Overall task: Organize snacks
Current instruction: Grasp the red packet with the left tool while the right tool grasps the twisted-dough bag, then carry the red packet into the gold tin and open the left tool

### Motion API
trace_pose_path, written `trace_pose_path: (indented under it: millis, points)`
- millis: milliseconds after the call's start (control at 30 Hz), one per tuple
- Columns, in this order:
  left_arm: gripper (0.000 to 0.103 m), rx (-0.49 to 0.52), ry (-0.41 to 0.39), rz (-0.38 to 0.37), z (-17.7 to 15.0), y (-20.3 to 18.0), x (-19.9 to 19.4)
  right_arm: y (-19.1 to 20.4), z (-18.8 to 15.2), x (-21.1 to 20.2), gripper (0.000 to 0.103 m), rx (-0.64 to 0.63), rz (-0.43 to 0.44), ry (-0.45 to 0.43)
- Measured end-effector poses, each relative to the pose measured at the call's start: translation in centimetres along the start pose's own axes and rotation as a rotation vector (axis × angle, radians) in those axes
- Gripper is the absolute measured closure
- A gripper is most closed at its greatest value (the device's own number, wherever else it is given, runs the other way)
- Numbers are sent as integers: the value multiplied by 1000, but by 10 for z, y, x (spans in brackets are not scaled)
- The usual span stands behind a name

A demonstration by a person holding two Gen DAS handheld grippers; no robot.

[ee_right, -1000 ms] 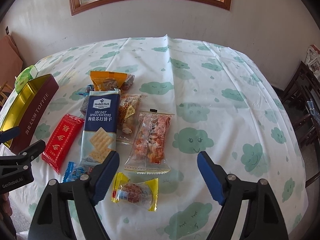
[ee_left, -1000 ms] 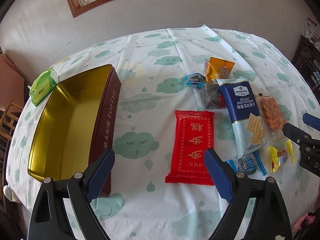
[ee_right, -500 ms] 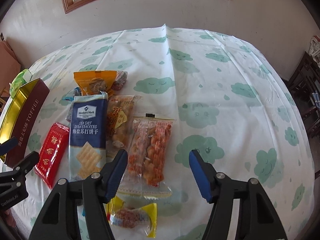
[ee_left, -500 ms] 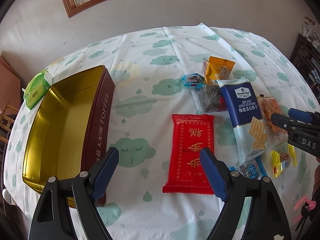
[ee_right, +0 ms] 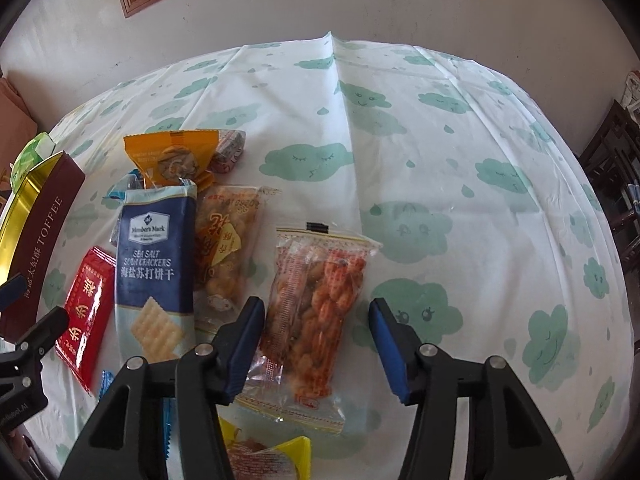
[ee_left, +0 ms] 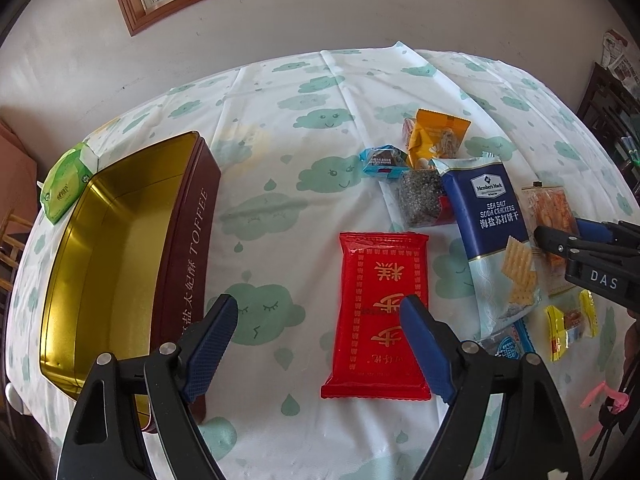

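An open gold-lined toffee tin [ee_left: 192, 240] stands at the left of the cloud-print tablecloth. A red packet [ee_left: 384, 308] lies flat just right of it. My left gripper [ee_left: 318, 320] hangs open above the cloth, its right pad over the red packet's edge. My right gripper [ee_right: 318, 312] straddles a clear bag of orange snacks [ee_right: 316, 300]. Its jaws are closing, and small gaps remain between the pads and the bag. The right gripper's tips [ee_left: 560, 240] show at the right edge of the left wrist view.
A blue soda cracker pack [ee_right: 156, 248], an orange packet [ee_right: 172, 160], a clear bag with a yellow label [ee_right: 224, 248] and a yellow candy [ee_right: 272, 460] lie close together. A green tissue pack [ee_left: 64, 188] sits behind the tin. Dark furniture [ee_right: 616, 168] stands right.
My right gripper has come forward and down over the clear bag of orange snacks, and its jaws have narrowed. The left gripper's jaws narrowed slightly; it barely moved.
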State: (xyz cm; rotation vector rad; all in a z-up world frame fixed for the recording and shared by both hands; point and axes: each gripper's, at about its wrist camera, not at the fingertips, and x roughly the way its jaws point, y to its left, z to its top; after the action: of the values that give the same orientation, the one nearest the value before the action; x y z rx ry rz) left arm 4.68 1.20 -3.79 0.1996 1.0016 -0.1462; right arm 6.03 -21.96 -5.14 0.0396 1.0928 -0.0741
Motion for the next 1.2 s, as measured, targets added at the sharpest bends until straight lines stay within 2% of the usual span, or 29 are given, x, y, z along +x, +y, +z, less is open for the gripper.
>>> trace_pose_path:
  millis: [300,433,1000,1067,1200]
  points:
    - [22,-9,15,-20,1,2,5,-11,1,1,47,-10,-21,-5]
    - [22,-10,28,-40,3,2,9,-6,-1,0,60,-23,-29,-29]
    - [24,38,84,-96,10,-19,34,-6,-2,-1,60,-23,-25,-39]
    - [25,36,81,-104,9,-18,34,-6,-2,-1,60,-23,-25,-39]
    - [38,31,84,-141,9,-17,32,-6,-2,-1,60,-21,-25,-38]
